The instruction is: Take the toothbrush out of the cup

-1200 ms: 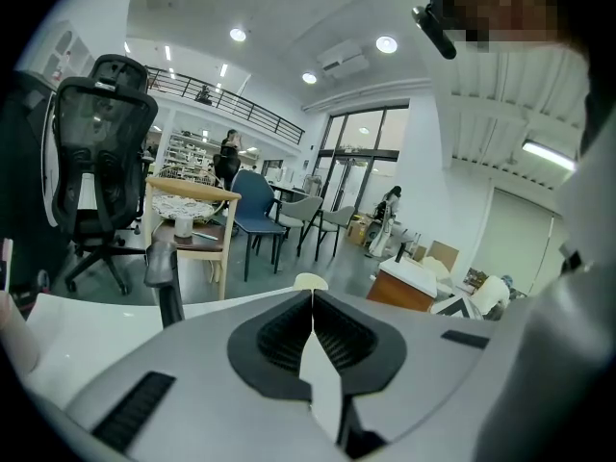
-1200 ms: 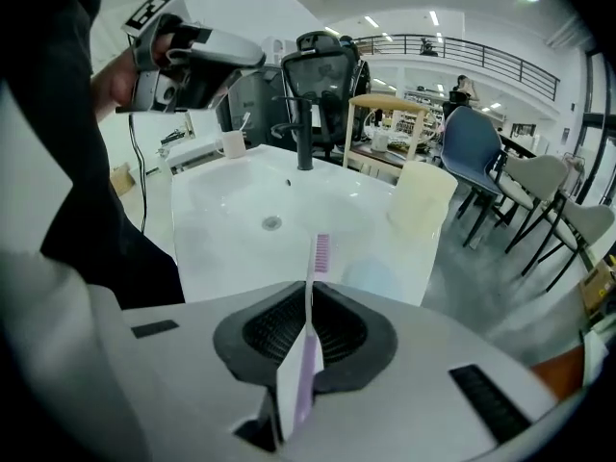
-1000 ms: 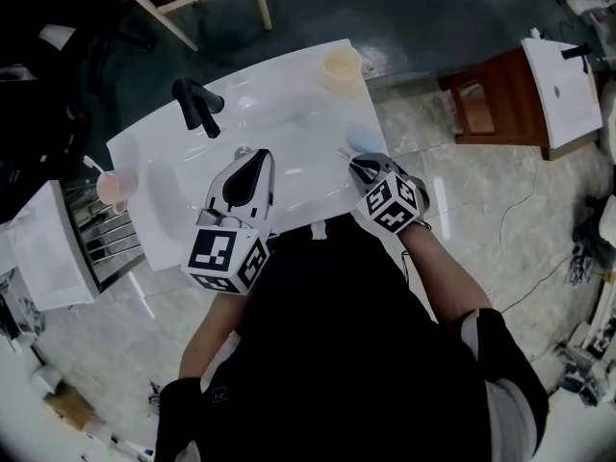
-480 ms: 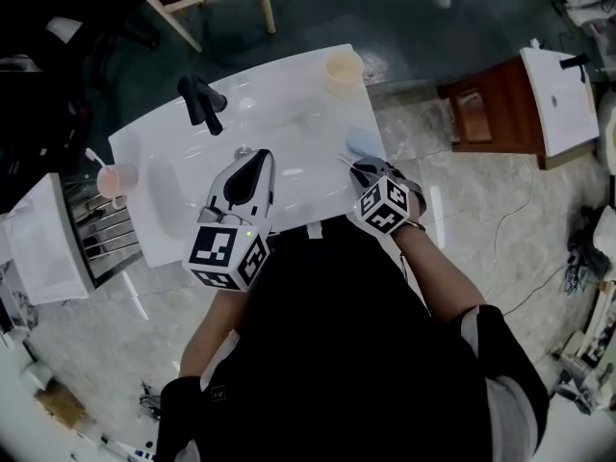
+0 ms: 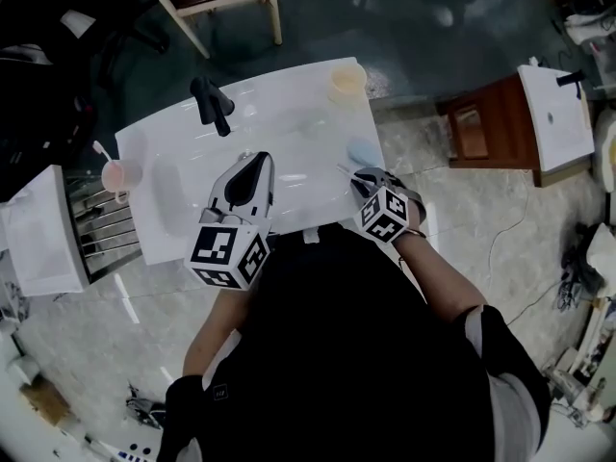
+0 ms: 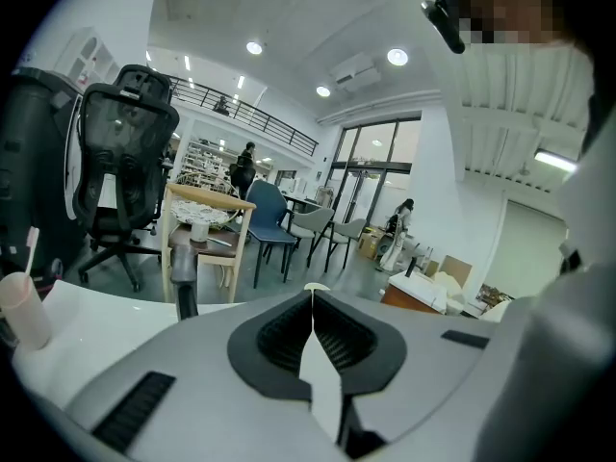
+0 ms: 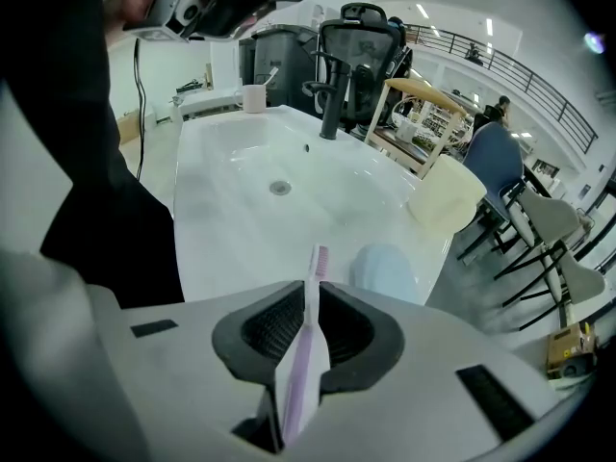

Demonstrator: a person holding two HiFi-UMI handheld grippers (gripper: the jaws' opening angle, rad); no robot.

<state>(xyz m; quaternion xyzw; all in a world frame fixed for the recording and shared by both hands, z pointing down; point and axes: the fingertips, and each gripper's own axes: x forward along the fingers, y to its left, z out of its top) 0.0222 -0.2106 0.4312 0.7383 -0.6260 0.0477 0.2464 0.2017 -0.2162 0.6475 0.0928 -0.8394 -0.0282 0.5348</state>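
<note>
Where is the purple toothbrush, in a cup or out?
Out. The right gripper pinches the toothbrush; its bristles stick out in open air beside the blue cup.

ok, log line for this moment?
right gripper: shut on toothbrush | toothbrush: out of blue cup, beside it | left gripper: shut, empty | both over white sink

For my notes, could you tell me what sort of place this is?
Probably an open workshop or lab hall, not a bathroom: a freestanding sink with a faucet stands near an office chair, below a railed gallery.
</note>
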